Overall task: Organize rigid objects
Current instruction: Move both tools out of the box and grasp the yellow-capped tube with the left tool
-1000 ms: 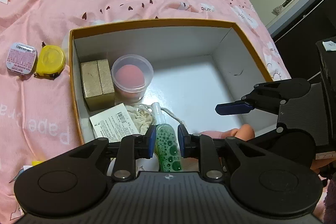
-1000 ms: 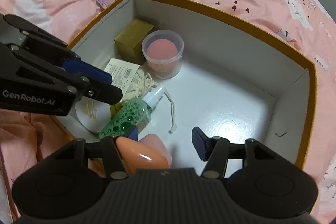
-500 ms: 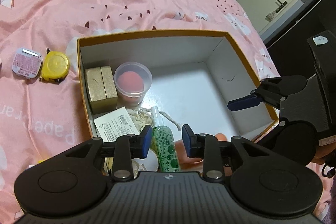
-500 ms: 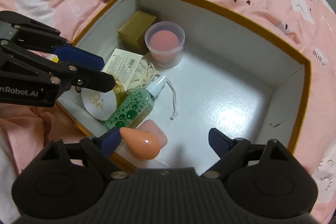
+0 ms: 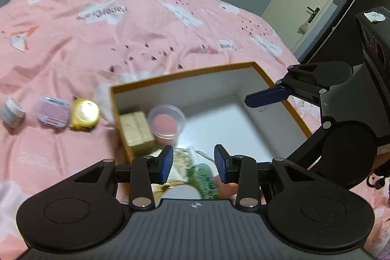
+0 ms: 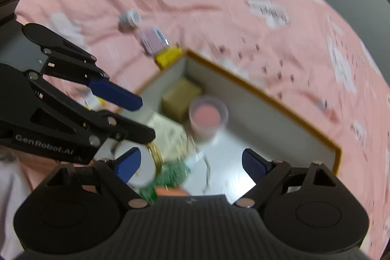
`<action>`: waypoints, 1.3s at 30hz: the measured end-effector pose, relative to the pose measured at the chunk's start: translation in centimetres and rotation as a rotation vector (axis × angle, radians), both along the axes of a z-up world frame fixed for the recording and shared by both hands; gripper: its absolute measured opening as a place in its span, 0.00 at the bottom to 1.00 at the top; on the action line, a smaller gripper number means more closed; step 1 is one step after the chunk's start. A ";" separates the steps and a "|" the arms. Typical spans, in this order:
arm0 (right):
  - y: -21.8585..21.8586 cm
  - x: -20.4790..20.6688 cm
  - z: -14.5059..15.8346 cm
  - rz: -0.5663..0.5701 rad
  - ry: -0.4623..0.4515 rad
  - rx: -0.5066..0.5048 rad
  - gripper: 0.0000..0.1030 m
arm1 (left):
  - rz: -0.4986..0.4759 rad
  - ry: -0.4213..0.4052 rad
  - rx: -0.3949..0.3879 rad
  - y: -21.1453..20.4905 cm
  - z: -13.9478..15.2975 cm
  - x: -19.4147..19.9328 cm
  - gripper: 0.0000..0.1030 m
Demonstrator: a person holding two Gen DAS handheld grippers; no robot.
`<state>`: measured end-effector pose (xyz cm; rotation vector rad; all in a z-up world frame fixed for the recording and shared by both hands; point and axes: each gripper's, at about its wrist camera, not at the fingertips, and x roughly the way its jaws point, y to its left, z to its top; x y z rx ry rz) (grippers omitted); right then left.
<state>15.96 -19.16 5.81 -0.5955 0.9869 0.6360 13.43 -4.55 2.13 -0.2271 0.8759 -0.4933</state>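
Both grippers above the near end of the orange-rimmed box point(image 5: 185, 76), on the pink bedspread point(image 5: 97, 28). Left gripper point(image 5: 193, 162) released, jaws just opening, nothing pinched; green bottle point(image 5: 204, 180) lies in the box below its gap. Right gripper point(image 6: 192, 163) spread wide, empty, jaws recently opened; orange-pink item point(image 6: 168, 191) below its left finger.

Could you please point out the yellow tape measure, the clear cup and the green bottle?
Yellow tape measure point(image 5: 84, 115), left wrist view, top face.
Clear cup point(image 6: 208, 115), right wrist view, pink inside.
Green bottle point(image 5: 206, 178), left wrist view, body.
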 end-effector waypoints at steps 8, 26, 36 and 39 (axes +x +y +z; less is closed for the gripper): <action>4.7 -0.5 0.1 0.126 -0.060 0.091 0.86 | 0.030 -0.017 0.153 4.5 0.2 -0.6 0.40; 13.5 -2.1 -4.9 0.361 0.076 0.034 0.62 | -0.108 0.281 0.277 8.7 -5.6 -2.4 0.44; 13.5 -0.1 -6.7 0.392 0.117 -0.043 0.51 | -0.018 0.395 0.291 7.0 -9.3 0.6 0.44; 13.4 0.5 -7.0 0.395 0.122 -0.049 0.51 | -0.007 0.413 0.314 6.6 -10.3 1.3 0.43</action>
